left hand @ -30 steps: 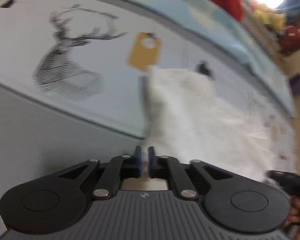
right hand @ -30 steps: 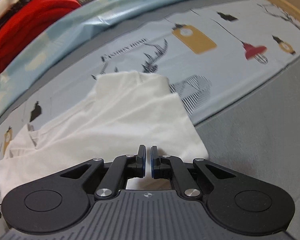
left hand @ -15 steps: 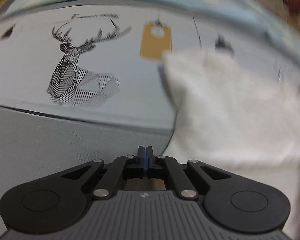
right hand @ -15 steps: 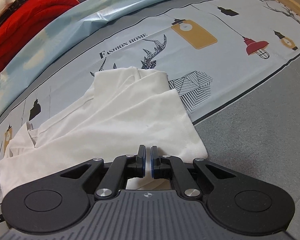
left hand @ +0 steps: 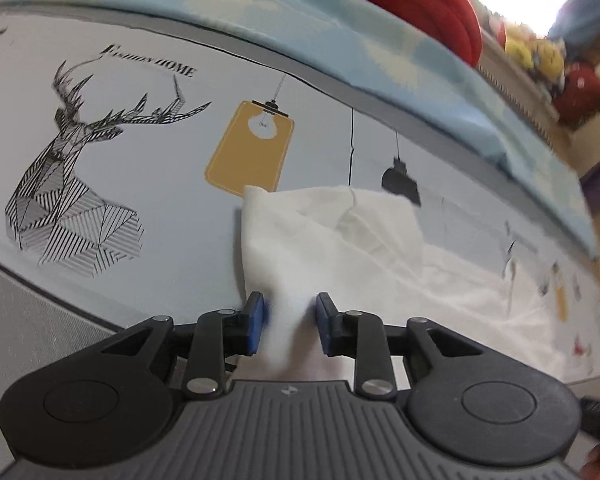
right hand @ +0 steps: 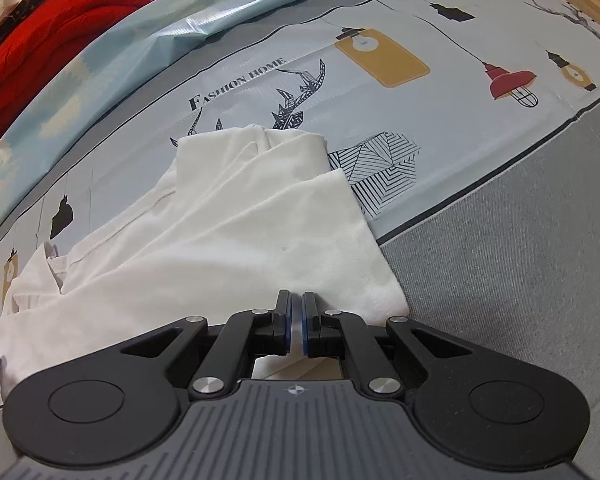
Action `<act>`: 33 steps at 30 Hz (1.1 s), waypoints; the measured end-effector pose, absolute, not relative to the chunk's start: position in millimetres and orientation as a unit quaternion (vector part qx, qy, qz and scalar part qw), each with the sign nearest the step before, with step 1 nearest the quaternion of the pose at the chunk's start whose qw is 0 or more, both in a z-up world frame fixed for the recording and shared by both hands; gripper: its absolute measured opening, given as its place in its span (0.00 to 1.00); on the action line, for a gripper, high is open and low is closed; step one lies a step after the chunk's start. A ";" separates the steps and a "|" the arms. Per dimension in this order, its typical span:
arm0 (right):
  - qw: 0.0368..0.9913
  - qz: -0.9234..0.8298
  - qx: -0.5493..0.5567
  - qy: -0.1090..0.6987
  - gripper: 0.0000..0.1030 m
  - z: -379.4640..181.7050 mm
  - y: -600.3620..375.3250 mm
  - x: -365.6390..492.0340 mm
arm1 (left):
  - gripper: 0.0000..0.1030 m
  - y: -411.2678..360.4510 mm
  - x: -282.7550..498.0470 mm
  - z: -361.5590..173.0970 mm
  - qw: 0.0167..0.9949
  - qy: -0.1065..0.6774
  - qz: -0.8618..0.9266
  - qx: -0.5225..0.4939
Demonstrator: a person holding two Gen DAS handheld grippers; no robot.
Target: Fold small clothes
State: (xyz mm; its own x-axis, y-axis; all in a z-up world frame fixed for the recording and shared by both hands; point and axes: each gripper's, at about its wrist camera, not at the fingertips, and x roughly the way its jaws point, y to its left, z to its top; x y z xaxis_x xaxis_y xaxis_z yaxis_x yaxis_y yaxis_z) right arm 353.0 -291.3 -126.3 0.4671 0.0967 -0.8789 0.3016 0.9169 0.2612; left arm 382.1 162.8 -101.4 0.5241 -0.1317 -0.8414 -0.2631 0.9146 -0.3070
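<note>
Lying crumpled and partly folded on a printed sheet (right hand: 452, 92), a small white garment (right hand: 228, 240), near edge reaching the grey fabric surface (right hand: 500, 264) in front. Spread mostly over the sheet's pale band, covering part of a line-drawn deer (left hand: 72, 184) motif in the right wrist view, far corner just below a yellow lamp print (left hand: 248, 152) in the left wrist view.

Pinched at the near hem by the right gripper (right hand: 296, 324), blue pads almost together with a thin layer of white cloth between them. Seen opening over the garment's left corner, the left gripper (left hand: 288, 320), jaws narrowly apart, a blurred fold of white cloth standing between the pads without clear pressure from either side. Angled down toward the cloth, both grippers.

Printed across the sheet, the words "Fashion Home", hanging lamps in black, yellow and red (right hand: 512, 80), and a striped geometric shape just right of the garment. Running along the far edge, a light blue patterned cloth (left hand: 340, 32). Piled behind it at far left in the right wrist view, a red textile (right hand: 40, 48) with darker and white items beside it. Blurred at far right in the left wrist view, yellow soft toys (left hand: 536, 52) under bright window light.
</note>
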 end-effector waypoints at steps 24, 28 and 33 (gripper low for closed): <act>0.833 -0.073 0.182 0.517 0.04 -135.7 -290.2 362.1 | 0.04 195.0 353.8 -85.5 0.828 0.502 0.008 -0.248; 0.834 -0.076 0.175 0.518 0.04 -138.6 -288.1 363.3 | 0.02 181.6 352.3 -109.1 0.807 0.558 -0.004 -0.192; 0.837 -0.080 0.165 0.516 0.00 -140.8 -286.9 363.6 | 0.02 190.1 354.4 -115.7 0.807 0.558 0.017 -0.194</act>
